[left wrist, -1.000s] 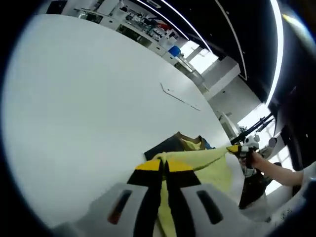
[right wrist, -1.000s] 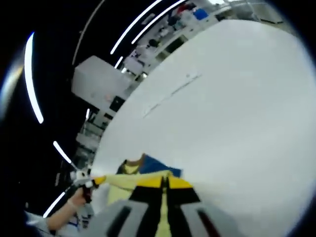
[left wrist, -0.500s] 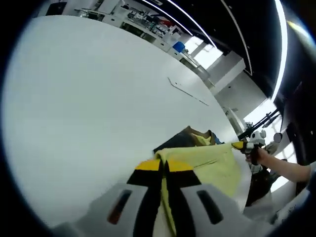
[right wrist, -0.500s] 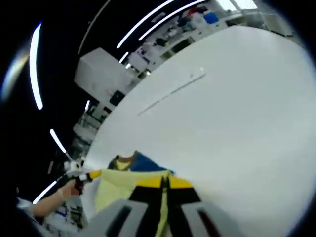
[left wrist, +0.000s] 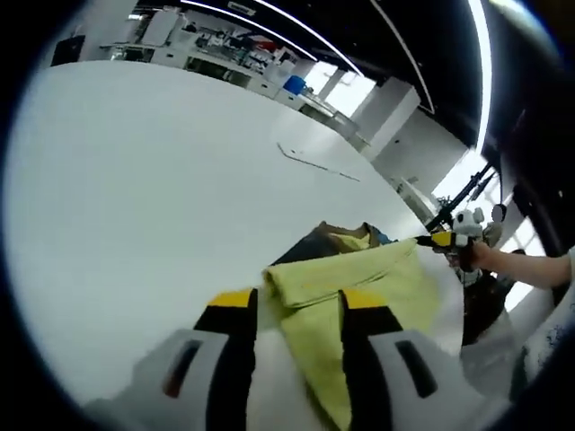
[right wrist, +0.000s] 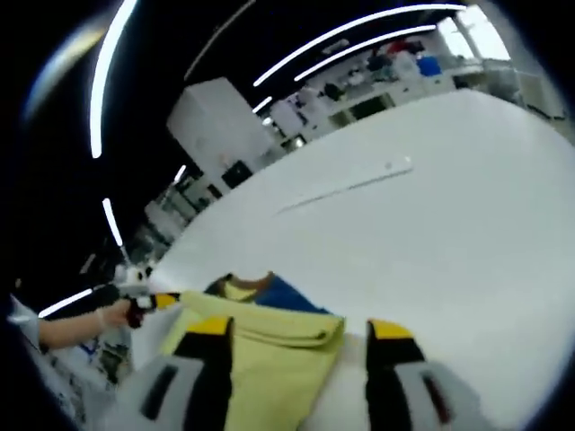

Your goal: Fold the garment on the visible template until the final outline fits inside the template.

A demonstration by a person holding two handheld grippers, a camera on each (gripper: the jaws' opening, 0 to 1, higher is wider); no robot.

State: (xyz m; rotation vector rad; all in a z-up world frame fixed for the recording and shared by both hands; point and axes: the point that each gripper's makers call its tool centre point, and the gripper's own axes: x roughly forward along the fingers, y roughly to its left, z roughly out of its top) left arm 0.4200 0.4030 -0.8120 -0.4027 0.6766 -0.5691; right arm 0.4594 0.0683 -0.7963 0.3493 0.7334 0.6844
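A yellow garment point(left wrist: 346, 285) lies folded on the white table point(left wrist: 135, 189), its doubled edge facing away from me. Dark blue and brown cloth point(left wrist: 331, 242) peeks out beyond that edge. My left gripper point(left wrist: 299, 299) stands open, with the garment's corner lying between its yellow-tipped jaws. In the right gripper view the same yellow garment point(right wrist: 269, 346) rests between the open jaws of my right gripper point(right wrist: 298, 328), with the blue and brown cloth point(right wrist: 256, 289) behind it. The right gripper point(left wrist: 438, 240) also shows in the left gripper view at the garment's far corner, and the left gripper point(right wrist: 160, 300) shows in the right gripper view.
A thin grey line point(left wrist: 314, 164) marks the table farther off, seen again as the thin grey line point(right wrist: 346, 187). A person's hand point(left wrist: 490, 258) holds the right gripper. Shelves and benches point(right wrist: 377, 76) stand beyond the table's far edge.
Both grippers were shut on the yellow garment's folded edge; both have opened and let it go. The fold now lies flat on the table.
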